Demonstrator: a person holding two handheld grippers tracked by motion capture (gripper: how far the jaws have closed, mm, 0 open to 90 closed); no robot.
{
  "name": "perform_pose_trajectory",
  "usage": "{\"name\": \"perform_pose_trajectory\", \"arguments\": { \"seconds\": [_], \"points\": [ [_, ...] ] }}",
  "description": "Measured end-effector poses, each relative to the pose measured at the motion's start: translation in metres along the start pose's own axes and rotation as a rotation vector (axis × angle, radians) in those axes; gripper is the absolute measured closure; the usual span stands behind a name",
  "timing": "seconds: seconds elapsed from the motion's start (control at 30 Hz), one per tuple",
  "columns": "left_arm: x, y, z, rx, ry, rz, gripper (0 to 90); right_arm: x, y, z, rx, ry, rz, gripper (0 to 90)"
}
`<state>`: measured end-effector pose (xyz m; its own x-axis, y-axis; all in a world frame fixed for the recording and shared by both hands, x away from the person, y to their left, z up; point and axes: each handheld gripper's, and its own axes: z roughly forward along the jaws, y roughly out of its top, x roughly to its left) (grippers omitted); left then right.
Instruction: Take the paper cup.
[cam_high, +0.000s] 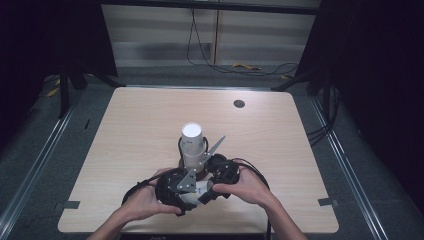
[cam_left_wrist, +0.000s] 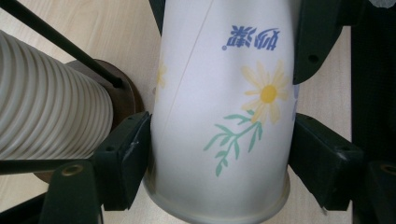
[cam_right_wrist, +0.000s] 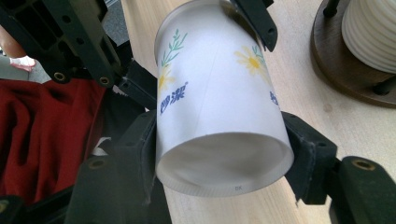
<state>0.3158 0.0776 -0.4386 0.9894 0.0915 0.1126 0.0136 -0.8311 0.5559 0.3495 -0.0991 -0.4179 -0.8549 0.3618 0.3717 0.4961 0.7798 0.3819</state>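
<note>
The paper cup (cam_right_wrist: 219, 126) lies on its side just above the worktop (cam_high: 150, 130), long axis running between both grippers: right gripper (cam_right_wrist: 219, 154) fingers clamp its base, left gripper (cam_left_wrist: 219, 163) fingers its rim end.

In the high view, the paper cup (cam_high: 196, 189) is largely concealed behind both grippers and hands. In the left gripper view, the cup's narrow end and the ribbed cup stack (cam_left_wrist: 46, 100) are cropped by the frame edges.
</note>
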Motion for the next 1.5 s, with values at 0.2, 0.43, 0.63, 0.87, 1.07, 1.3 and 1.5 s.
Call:
{"name": "perform_pose_trajectory", "arguments": {
  "seconds": [0.2, 0.43, 0.63, 0.87, 1.07, 1.3, 1.5],
  "points": [
    [0.003, -0.002, -0.003, -0.016, -0.002, -0.018, 20.9, 0.002, 0.002, -0.002, -0.005, -0.003, 0.002, 35.9],
    [0.005, -0.006, -0.004, -0.033, -0.001, -0.027, 19.3, 0.003, 0.001, -0.005, -0.017, -0.01, 0.001, 36.1],
    [0.008, -0.008, -0.009, -0.066, -0.01, -0.053, 19.0, 0.002, -0.001, -0.009, -0.028, -0.021, 0.008, 36.1],
    [0.011, -0.011, -0.015, -0.112, -0.002, -0.08, 18.7, 0.0, -0.006, -0.013, -0.033, -0.031, 0.023, 36.1],
    [0.013, -0.012, -0.019, -0.13, 0.006, -0.096, 18.8, -0.002, -0.011, -0.016, -0.055, -0.045, 0.036, 36.1],
    [0.02, -0.02, -0.026, -0.212, 0.018, -0.172, 18.8, -0.003, -0.015, -0.017, -0.079, -0.066, 0.045, 36.0],
    [0.022, -0.023, -0.028, -0.238, 0.025, -0.2, 18.8, -0.004, -0.021, -0.017, -0.112, -0.066, 0.065, 36.0]
  ]
}}
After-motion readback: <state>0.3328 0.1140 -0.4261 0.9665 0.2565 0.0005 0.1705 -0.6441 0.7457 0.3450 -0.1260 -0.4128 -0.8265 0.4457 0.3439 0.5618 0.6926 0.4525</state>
